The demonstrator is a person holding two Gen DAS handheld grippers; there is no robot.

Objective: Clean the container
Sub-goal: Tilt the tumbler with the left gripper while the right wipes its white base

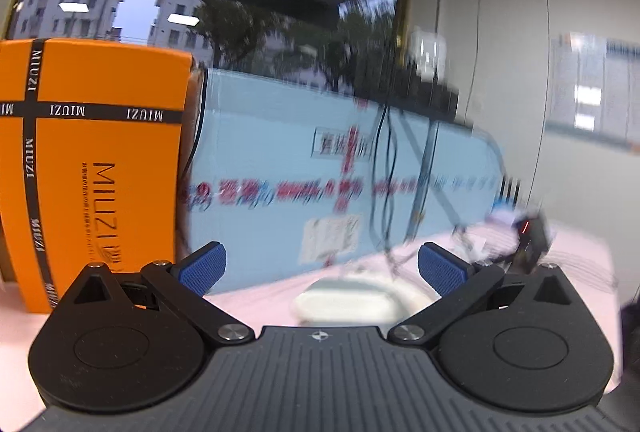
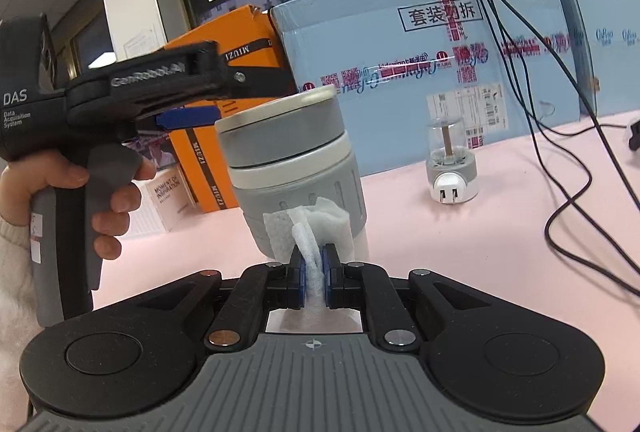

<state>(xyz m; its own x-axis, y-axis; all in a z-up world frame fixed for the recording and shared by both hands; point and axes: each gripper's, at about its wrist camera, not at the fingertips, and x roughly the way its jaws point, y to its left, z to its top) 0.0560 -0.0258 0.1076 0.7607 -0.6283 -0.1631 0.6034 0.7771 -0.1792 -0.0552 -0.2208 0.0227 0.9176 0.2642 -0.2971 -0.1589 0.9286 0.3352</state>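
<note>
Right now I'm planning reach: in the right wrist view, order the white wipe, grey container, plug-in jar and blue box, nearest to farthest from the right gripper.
1. White wipe, pinched in right gripper.
2. Grey container, directly ahead.
3. Plug-in jar, ahead right.
4. Blue box, at the back.

An orange MIUZI box [image 2: 240, 44] is standing at the back of the pink tabletop [image 2: 480, 232], touching the side of a large light-blue carton [image 2: 400, 44] bearing red print and a white shipping label [image 2: 466, 112]. A small clear-domed device with a white plug [image 2: 451, 168] is sitting upright on the pink surface, just in front of the carton. Black cables [image 2: 560, 152] are trailing down across the carton and looping over the tabletop. A white booklet [image 2: 170, 200] is leaning against the orange box's base.
</note>
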